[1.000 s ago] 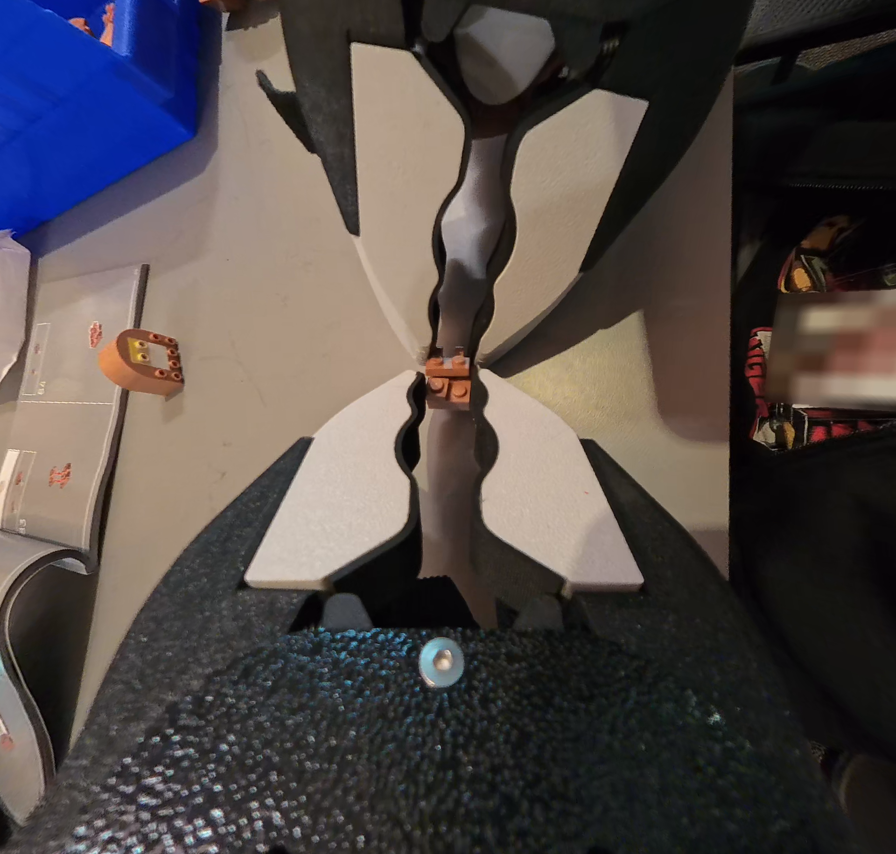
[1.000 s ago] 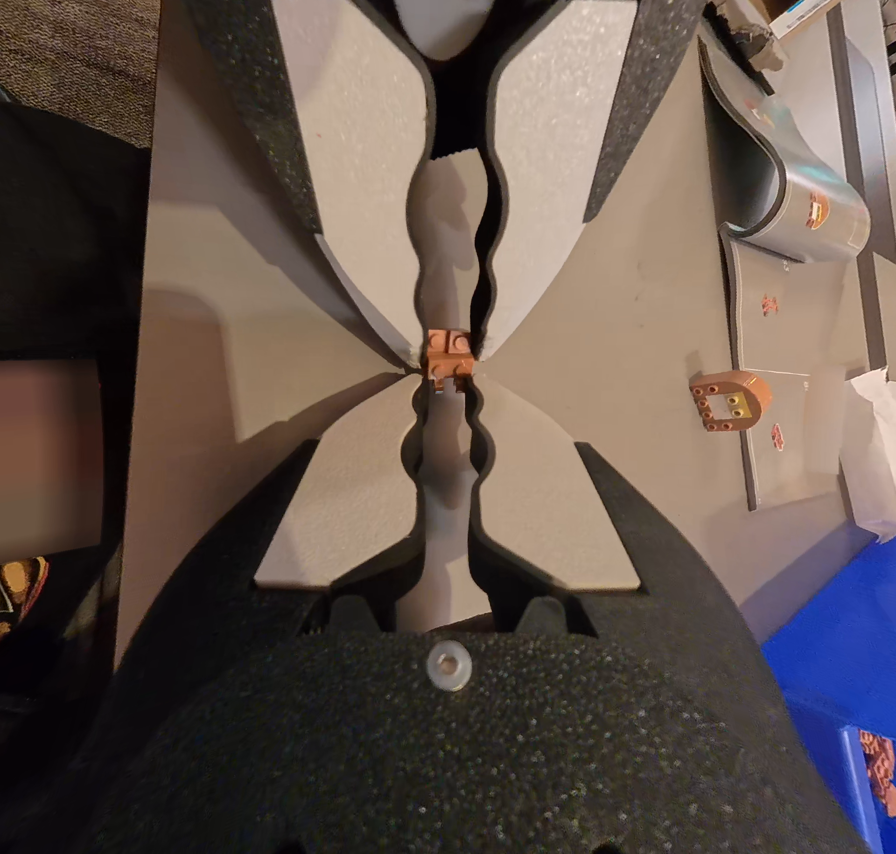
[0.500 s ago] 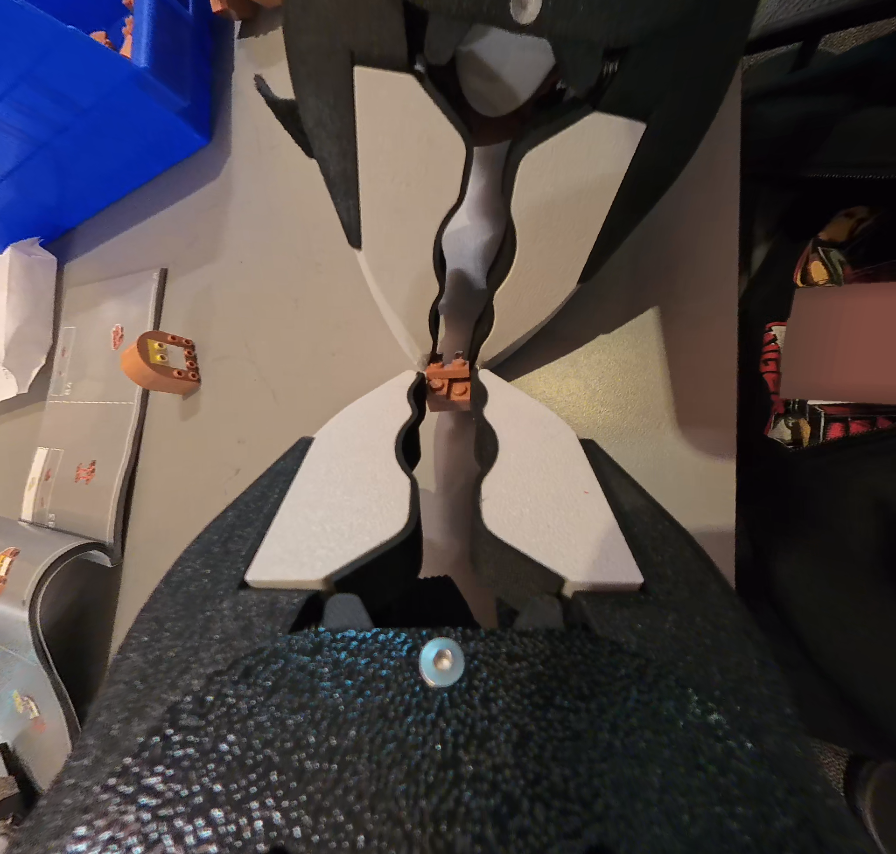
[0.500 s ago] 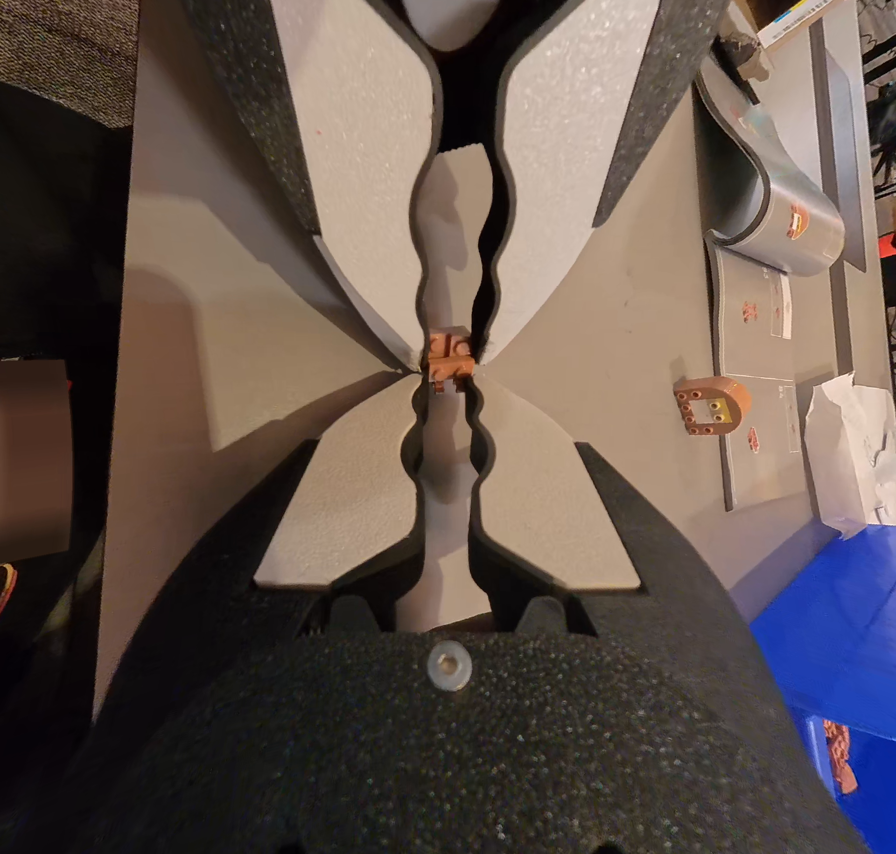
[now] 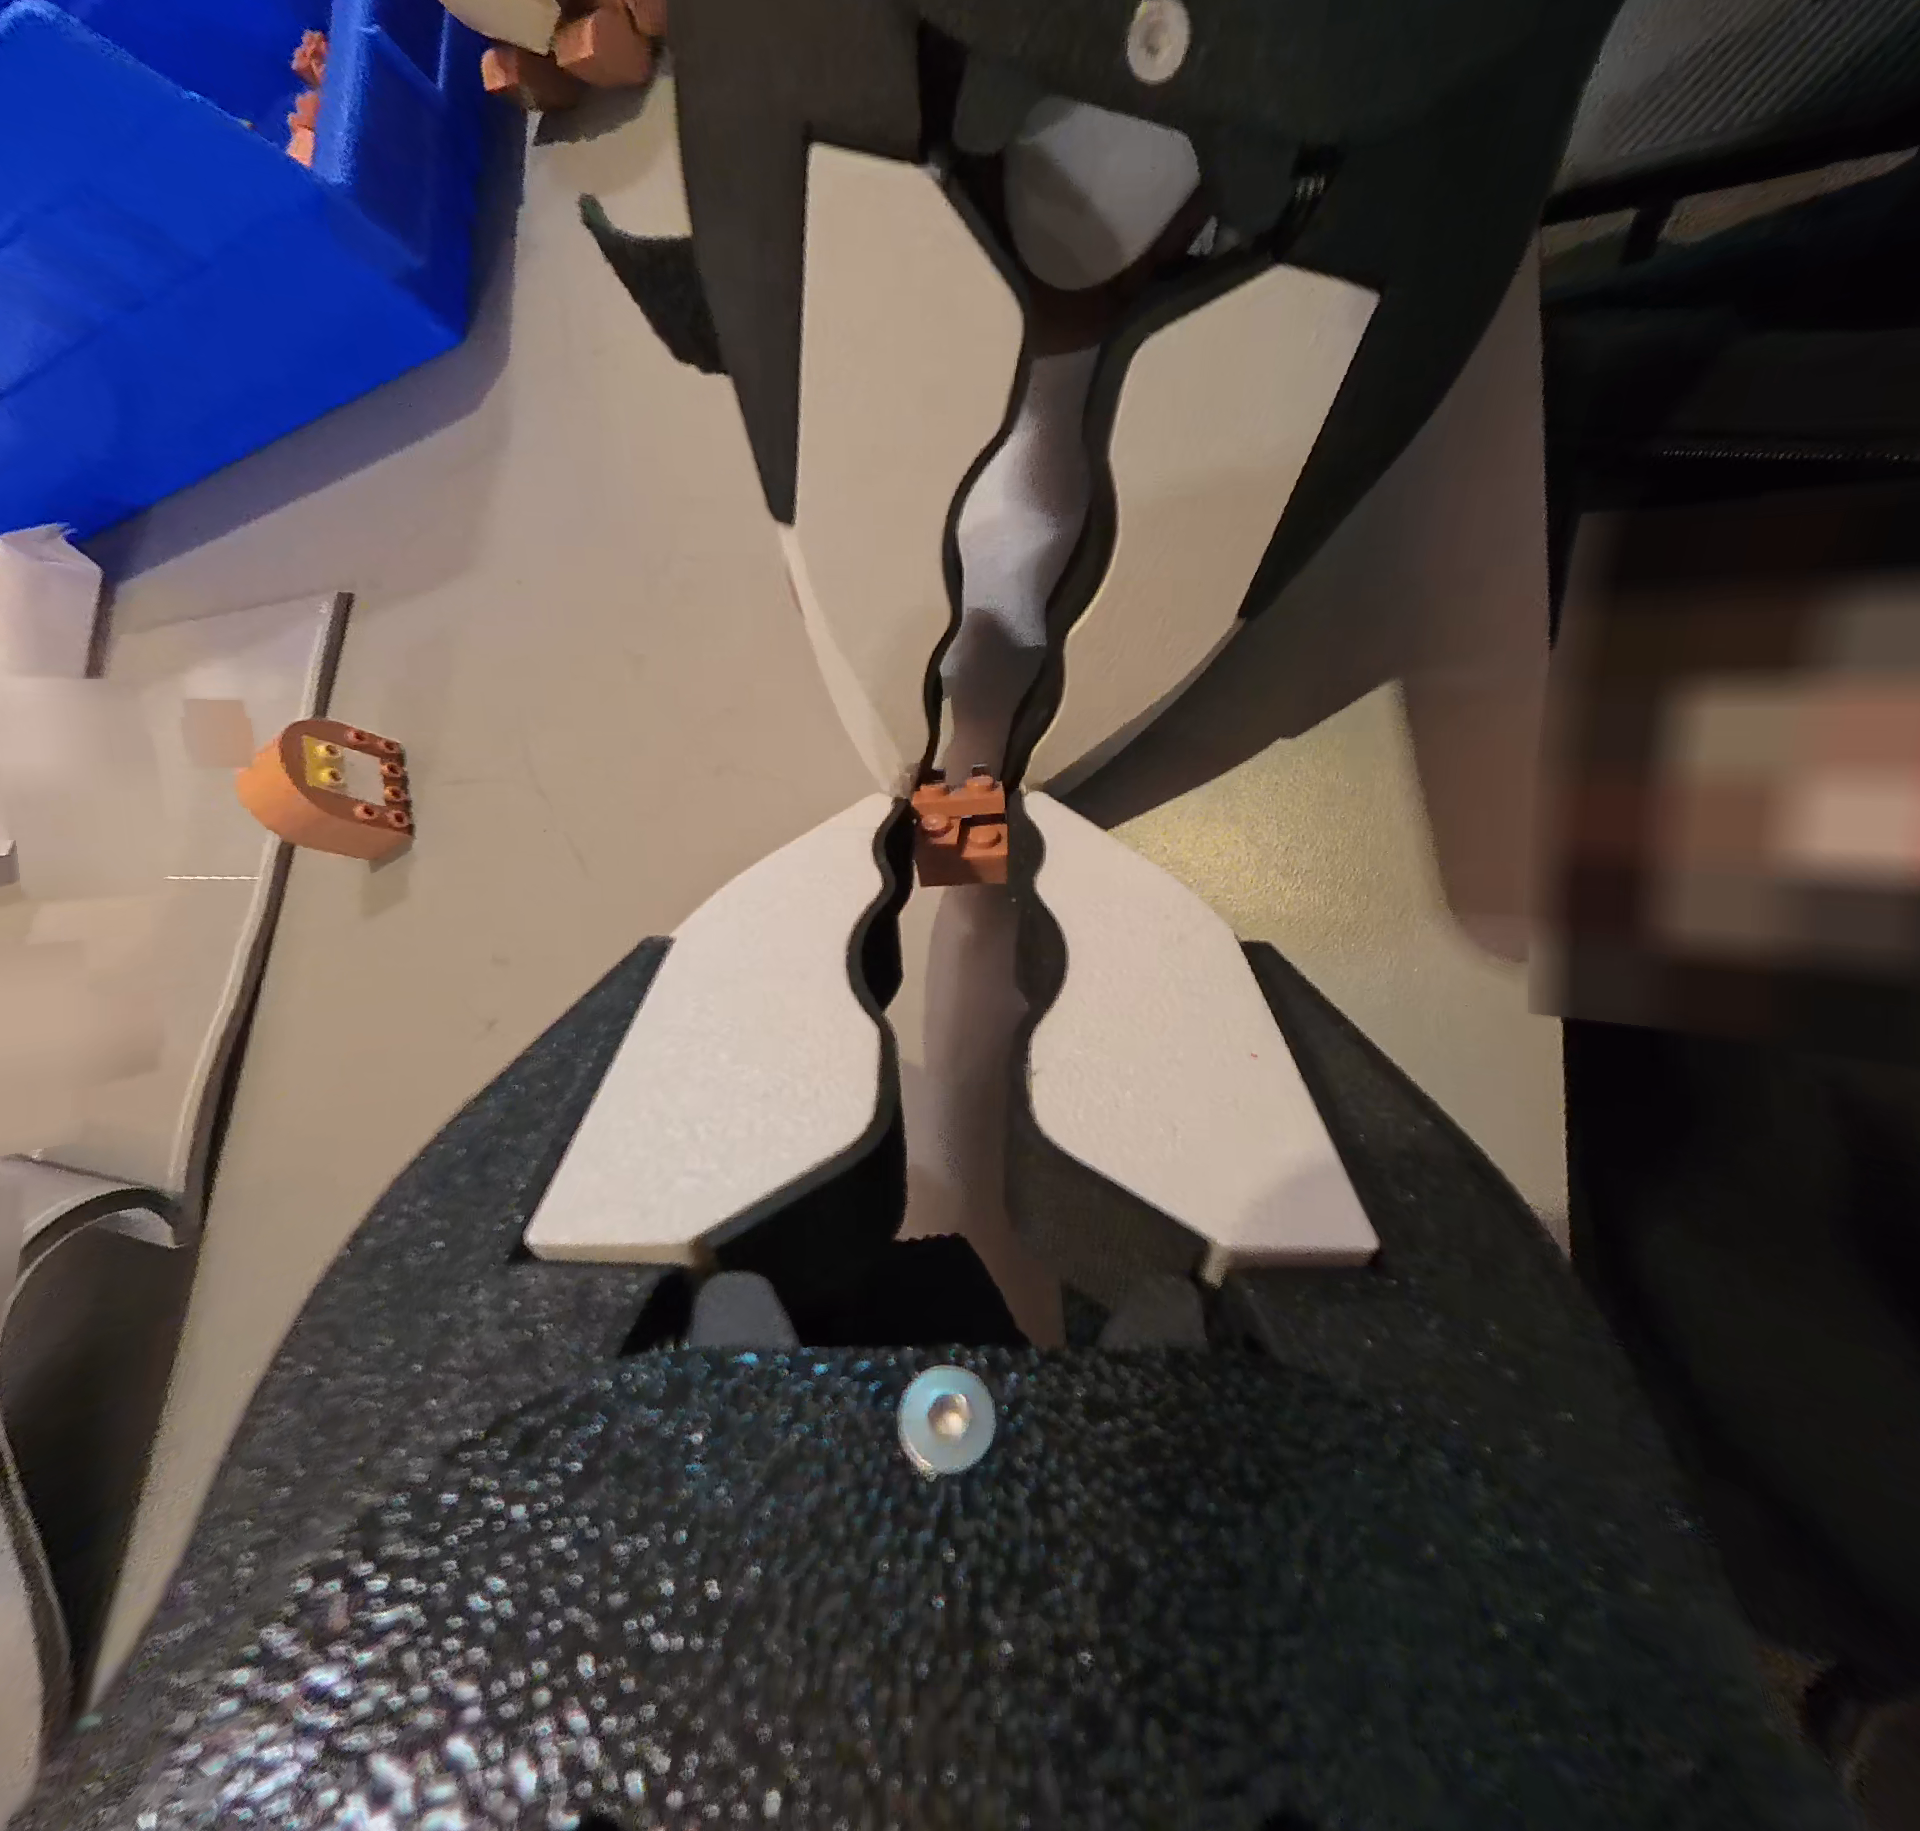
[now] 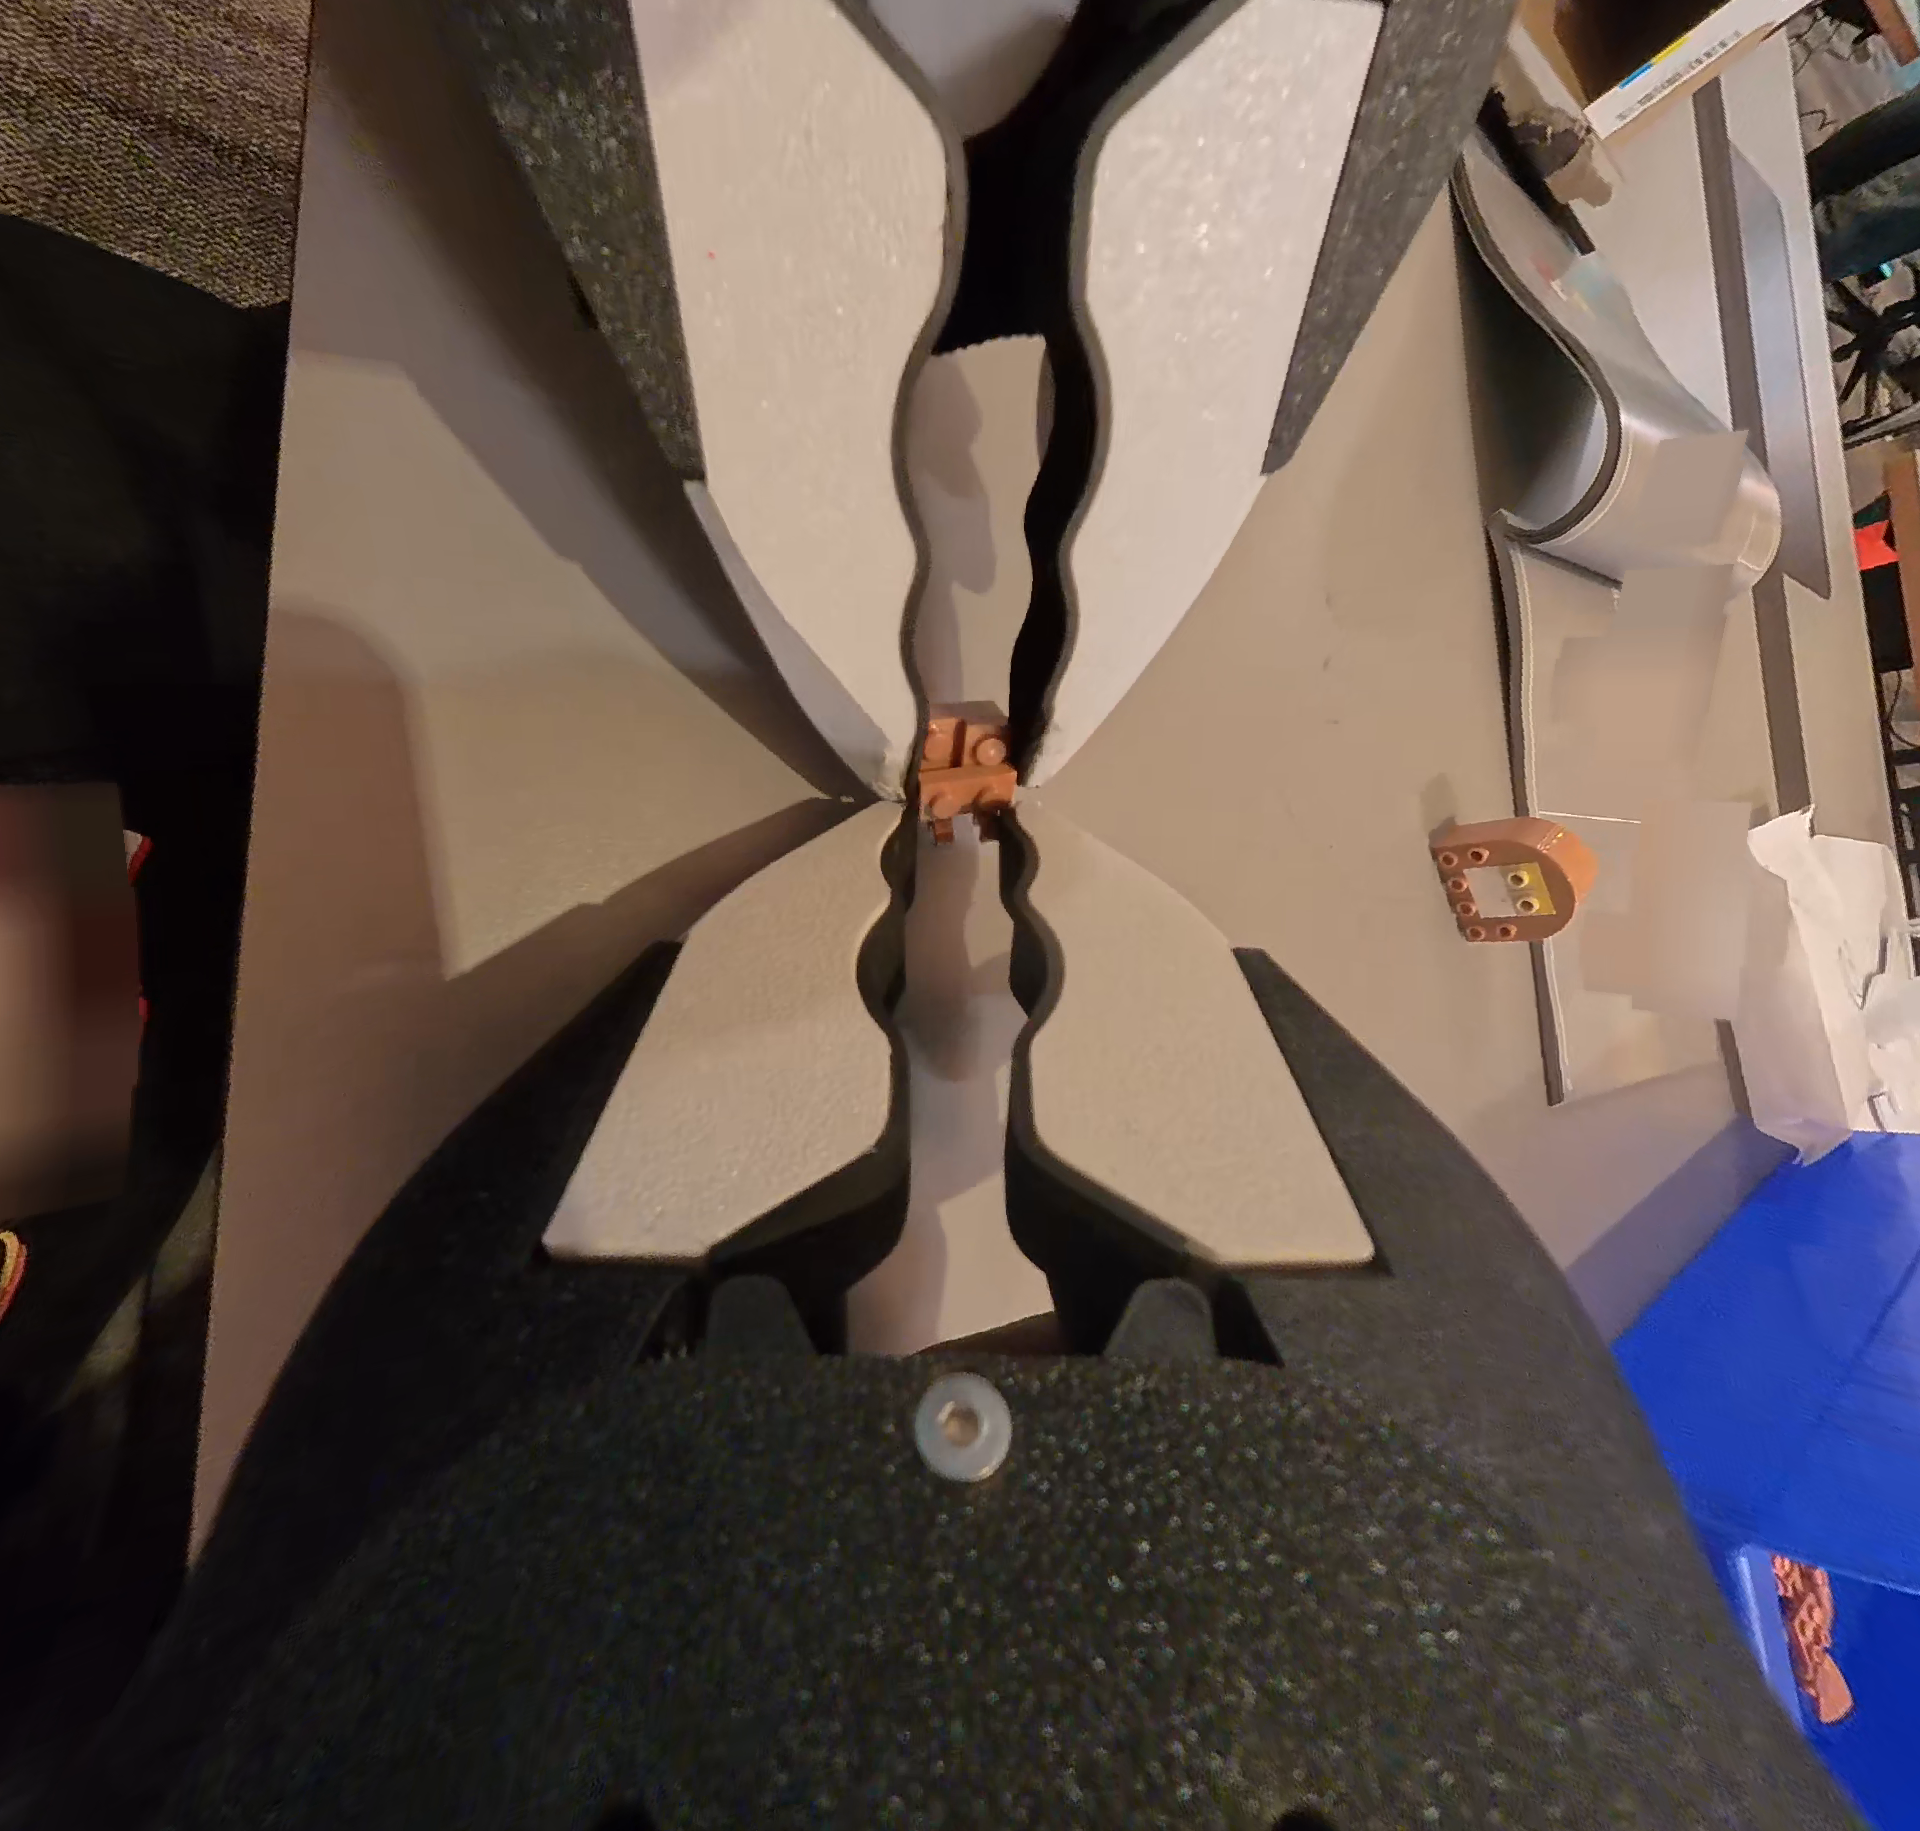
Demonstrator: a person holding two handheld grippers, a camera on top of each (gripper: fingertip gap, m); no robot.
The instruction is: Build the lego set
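While both grippers meet tip to tip over the grey table, each is clenched on a small brown toy brick. At centre in the left wrist view, the left gripper has its pads pressed on the brown brick, and the right gripper reaches down from twelve o'clock, nipping a brown plate that touches the brick's far side. From the right wrist view, the right gripper pinches that plate, with the brick just beyond. Out at nine o'clock of the left gripper stands a brown arched brick, and a blue bin sits at ten o'clock.
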